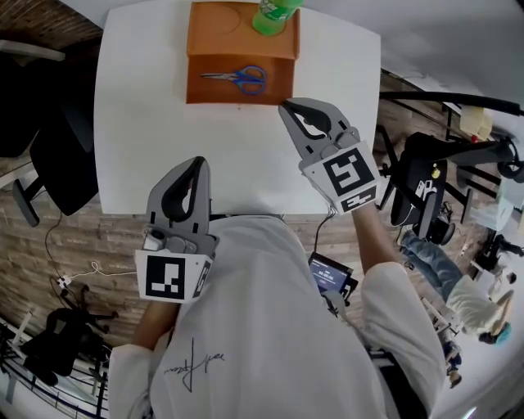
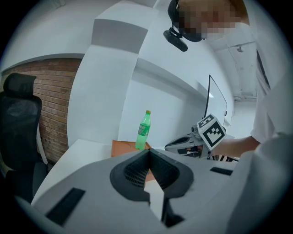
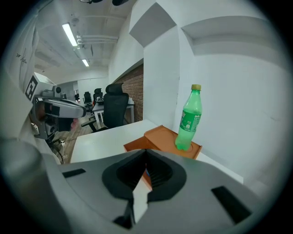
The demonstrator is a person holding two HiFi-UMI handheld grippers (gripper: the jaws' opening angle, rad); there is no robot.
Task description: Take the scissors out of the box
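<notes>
The right gripper's [image 3: 145, 151] jaws are pressed together at the tips with nothing between them, and in the head view that gripper [image 1: 286, 105] hangs over the counter [image 1: 155, 123] with its tips close by the near right corner of the orange box [image 1: 241, 45], though I cannot tell whether it touches the box. The left gripper's [image 2: 149, 151] jaws are likewise together and hold nothing; this gripper [image 1: 199, 161] sits farther back toward the person, over the near edge of the counter and well apart from the box. Each gripper carries a cube with square markers on its rear end, the right one's cube [image 1: 350, 177] over the counter's right near corner and the left one's cube [image 1: 169, 277] in front of the person's white shirt [image 1: 270, 327]. The scissors [image 1: 237, 78] lie flat in the near, open section of the box, their blue handles to the right and their blades pointing left, with neither gripper touching them. A green bottle [image 1: 274, 15] stands upright on the far right part of the box; the right gripper view shows the same bottle [image 3: 189, 119] on the box's raised far part [image 3: 160, 137]. The box rests at the far middle of the white counter. A black chair [image 1: 57, 155] stands on the floor to the left of the counter, and a brick wall [image 2: 55, 105] shows behind it in the left gripper view.
</notes>
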